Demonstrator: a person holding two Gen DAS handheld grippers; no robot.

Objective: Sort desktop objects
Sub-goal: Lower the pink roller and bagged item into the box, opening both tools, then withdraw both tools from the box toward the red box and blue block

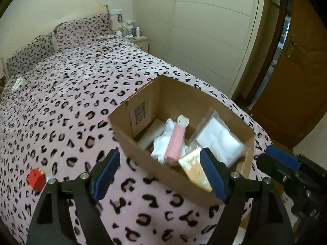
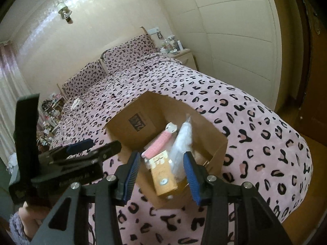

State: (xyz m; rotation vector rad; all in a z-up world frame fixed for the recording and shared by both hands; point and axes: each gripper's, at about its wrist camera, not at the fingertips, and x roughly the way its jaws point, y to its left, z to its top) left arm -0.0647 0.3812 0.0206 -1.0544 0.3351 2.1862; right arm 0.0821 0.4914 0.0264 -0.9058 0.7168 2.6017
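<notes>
Left tongs: your left gripper [image 1: 163, 173] stands released, wide apart, nothing between its pads, above the near rim of the cardboard box [image 1: 130, 138].
Right tongs: your right gripper [image 2: 162, 175] is parted too, gripping nothing, over the box's near corner.
Box contents: pink flat pack [image 1: 175, 140], clear bag of white material [image 1: 218, 140] at 3 o'clock of it, orange-cream carton [image 1: 194, 167] at 6 o'clock.
Still out: red block [image 1: 36, 179] on the leopard-print bedspread [image 1: 71, 94], at 9 o'clock of the box, well apart.

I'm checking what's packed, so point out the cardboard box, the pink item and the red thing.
cardboard box [image 1: 175, 181], left wrist view, near outer wall.
pink item [image 1: 174, 143], left wrist view, its ribbed middle.
red thing [image 1: 36, 179], left wrist view, its top face.
</notes>
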